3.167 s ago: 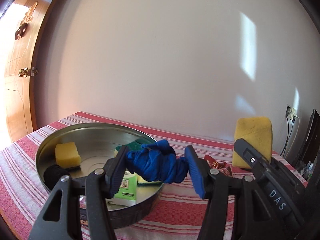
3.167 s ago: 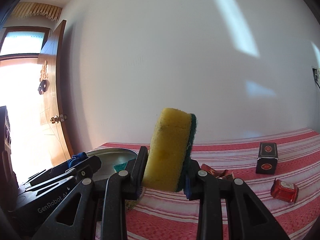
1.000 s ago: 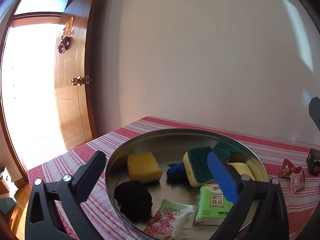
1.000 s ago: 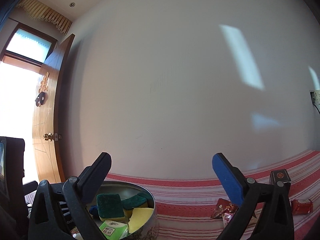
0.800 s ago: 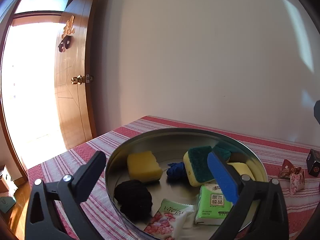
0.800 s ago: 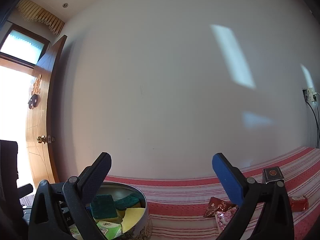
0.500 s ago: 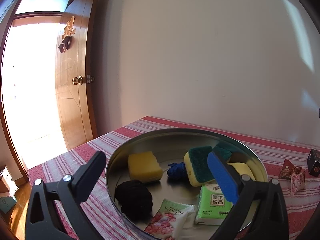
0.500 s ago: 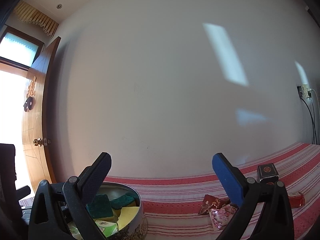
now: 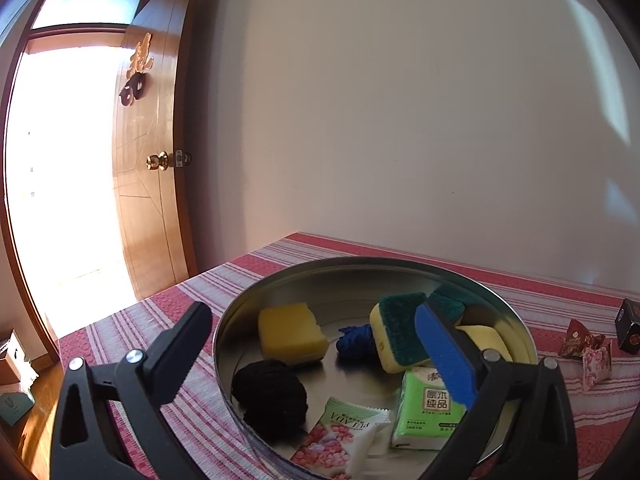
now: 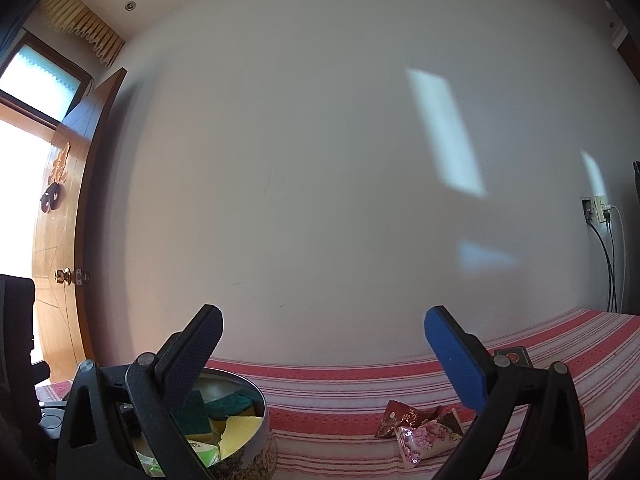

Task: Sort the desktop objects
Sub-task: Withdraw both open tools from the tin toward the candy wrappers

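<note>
The round metal tin holds a yellow sponge, a blue sock ball, a black sock ball, a yellow-and-green sponge, a green tissue pack and a pink flowered packet. My left gripper hangs open and empty over the tin. My right gripper is also open and empty, above the striped cloth right of the tin. Snack packets lie on the cloth.
A red-and-white striped cloth covers the table against a white wall. A dark small box and snack packets lie right of the tin. A wooden door stands at the left. Cables hang from a wall socket.
Both grippers let go of their loads: the blue sock ball and the yellow-green sponge now lie in the tin. Over the last second the right gripper has swung rightward; the left has stayed still.
</note>
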The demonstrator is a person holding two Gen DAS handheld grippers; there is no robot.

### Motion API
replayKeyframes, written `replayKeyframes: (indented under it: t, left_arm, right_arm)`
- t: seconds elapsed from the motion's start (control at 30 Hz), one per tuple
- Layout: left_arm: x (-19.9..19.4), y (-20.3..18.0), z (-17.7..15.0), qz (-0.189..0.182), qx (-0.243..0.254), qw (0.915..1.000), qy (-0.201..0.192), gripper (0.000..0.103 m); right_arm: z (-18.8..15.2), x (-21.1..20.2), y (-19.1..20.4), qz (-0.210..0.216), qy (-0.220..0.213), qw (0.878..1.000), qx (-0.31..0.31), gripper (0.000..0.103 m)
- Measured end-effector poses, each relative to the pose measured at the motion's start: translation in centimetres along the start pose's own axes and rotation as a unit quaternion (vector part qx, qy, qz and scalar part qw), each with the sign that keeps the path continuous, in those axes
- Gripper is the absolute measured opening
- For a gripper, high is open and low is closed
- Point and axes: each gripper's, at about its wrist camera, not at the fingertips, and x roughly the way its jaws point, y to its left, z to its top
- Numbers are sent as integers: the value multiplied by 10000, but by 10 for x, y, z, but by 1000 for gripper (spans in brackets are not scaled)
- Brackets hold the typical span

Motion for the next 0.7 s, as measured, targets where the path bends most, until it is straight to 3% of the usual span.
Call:
replayKeyframes:
  t: [0.7]
  left_arm:
    - [-12,-7,-3,-160,97,9998,-38,103]
  right_arm:
    - [7,-19,-7,-146,-340,9979,-524,103]
